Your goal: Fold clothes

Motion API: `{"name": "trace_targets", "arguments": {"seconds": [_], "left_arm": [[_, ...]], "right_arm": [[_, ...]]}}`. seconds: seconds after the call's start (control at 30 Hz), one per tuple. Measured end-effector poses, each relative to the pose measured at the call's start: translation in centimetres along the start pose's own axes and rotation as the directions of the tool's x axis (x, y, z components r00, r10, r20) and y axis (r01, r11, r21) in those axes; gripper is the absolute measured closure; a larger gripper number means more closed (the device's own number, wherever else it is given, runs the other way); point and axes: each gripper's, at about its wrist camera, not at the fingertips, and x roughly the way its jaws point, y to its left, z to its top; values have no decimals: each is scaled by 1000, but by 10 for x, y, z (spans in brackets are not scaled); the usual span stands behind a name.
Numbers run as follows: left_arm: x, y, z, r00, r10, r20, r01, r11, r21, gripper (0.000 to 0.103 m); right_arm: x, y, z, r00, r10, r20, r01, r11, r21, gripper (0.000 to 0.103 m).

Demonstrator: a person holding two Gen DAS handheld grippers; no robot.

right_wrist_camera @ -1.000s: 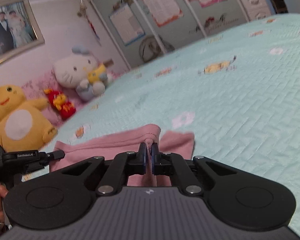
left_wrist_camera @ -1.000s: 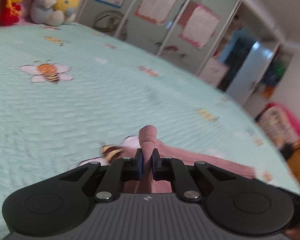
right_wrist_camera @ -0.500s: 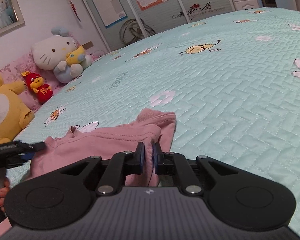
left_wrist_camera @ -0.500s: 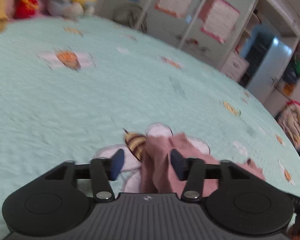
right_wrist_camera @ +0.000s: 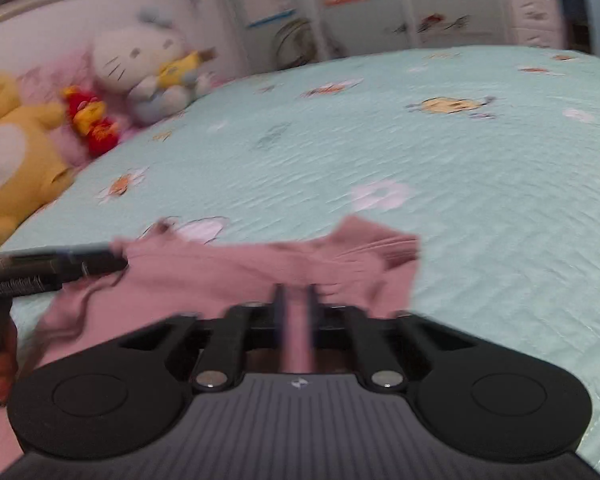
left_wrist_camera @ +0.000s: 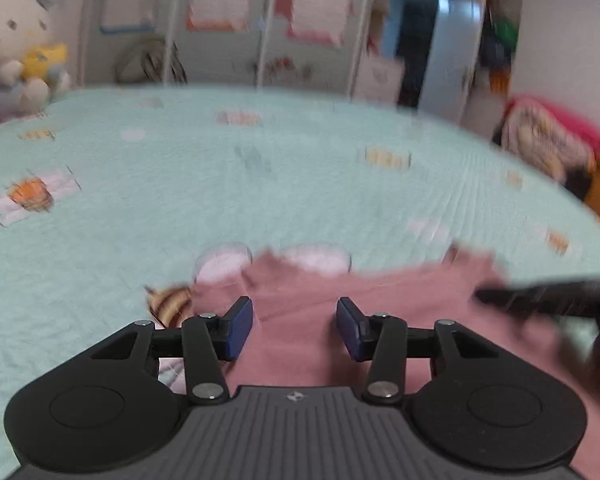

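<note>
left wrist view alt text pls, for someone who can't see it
The left gripper, jaws open, sits over a pink garment lying on a mint quilt, gripping nothing. The other gripper reaches in from the right; a white plush sits far left.

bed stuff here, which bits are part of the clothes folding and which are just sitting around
In the job:
pink garment
left tongs, open over it
right tongs, shut on a fold of it

Just lying about:
white cat plush
yellow plush
red plush
bee-print quilt
</note>
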Motion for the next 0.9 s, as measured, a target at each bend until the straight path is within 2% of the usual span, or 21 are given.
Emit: {"name": "trace_targets", "arguments": {"seconds": [0.07,0.13,0.23,0.33,0.4,0.47,0.63,0.73,0.9], "left_arm": [[3,4,4,1000,-5,10,5,1000,0,52],[-4,6,9,999,-3,33,4,1000,-13,53],[-29,10,13,994,-19,108,26,998,-59,53],[-45,8,10,993,-32,113,37,998,-43,53],[-45,8,6,995,-47,86,51,998,-48,54],[-37,7,3,998,-47,45,49,998,-45,55],[-38,-7,-1,999,-22,31,22,1000,6,55],[-37,-14,-3,1000,-1,26,-1,998,59,54],[-38,-12,-8,999,6,32,-8,998,57,54]], "right_arm": [[-4,-2,1,998,-54,12,54,998,25,103],[-6,0,0,995,-96,21,96,995,0,103],[-15,5,0,995,-85,50,85,996,-11,103],[-24,11,0,994,-71,78,73,997,-21,88],[-29,21,3,994,4,108,4,997,-74,72],[-22,32,7,994,62,92,-49,988,-144,67],[10,63,25,988,156,-7,-151,941,-302,67],[31,74,38,978,201,-61,-210,934,-290,67],[61,93,58,954,261,-146,-290,929,-229,68]]}}
